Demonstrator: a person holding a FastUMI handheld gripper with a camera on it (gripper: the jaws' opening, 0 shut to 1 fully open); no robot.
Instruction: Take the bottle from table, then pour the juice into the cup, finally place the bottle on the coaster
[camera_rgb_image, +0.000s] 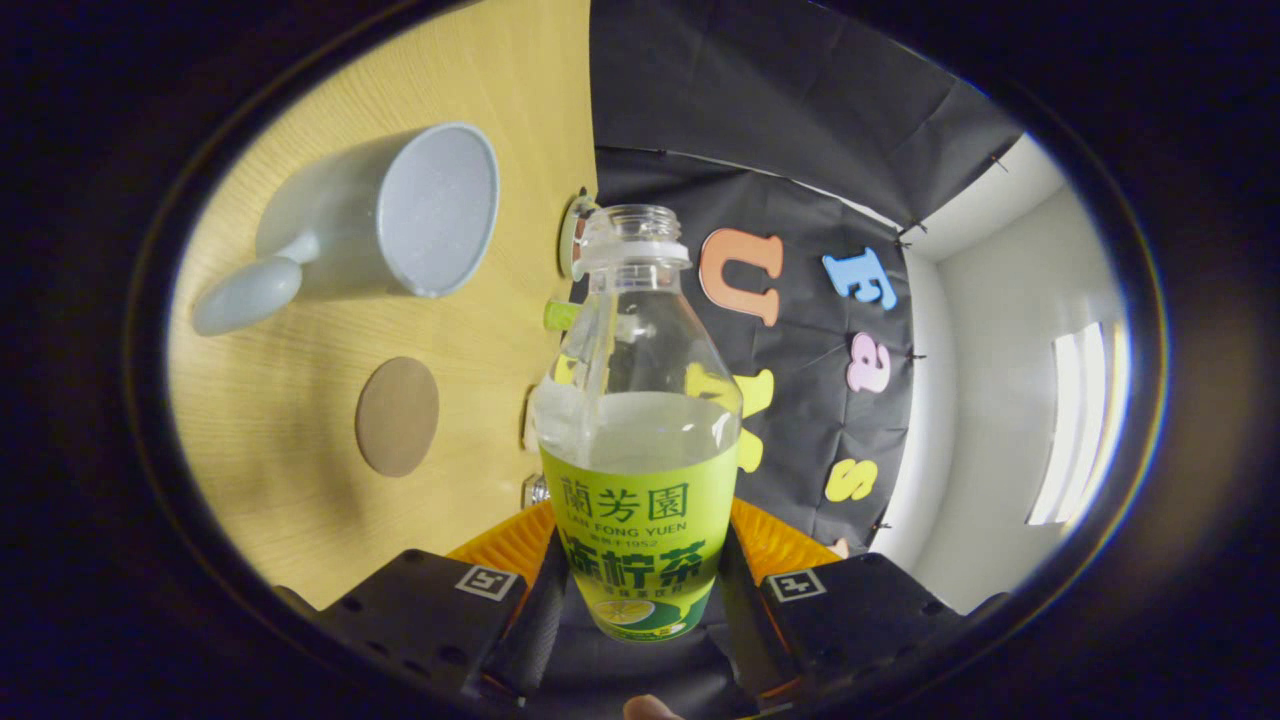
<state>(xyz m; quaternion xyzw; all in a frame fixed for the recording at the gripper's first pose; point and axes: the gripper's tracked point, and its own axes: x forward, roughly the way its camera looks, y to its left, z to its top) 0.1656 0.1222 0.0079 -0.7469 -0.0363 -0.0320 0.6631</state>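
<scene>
My gripper (640, 590) is shut on a clear, uncapped bottle (640, 400) with a yellow-green label, both fingers pressing its lower sides. The view is rolled sideways, so the wooden table (290, 430) stands like a wall left of the bottle. The bottle's liquid reaches about half its height. A pale grey cup (400, 215) with a handle sits on the table beyond and left of the bottle's neck, its mouth facing the bottle. A round brown coaster (397, 416) lies on the table nearer the fingers, left of the bottle's body.
The table's far edge meets the black booth wall (800, 130) right behind the bottle. A few small clips or markers (562, 314) sit along that edge. A white wall with a bright window (1085, 420) is to the right.
</scene>
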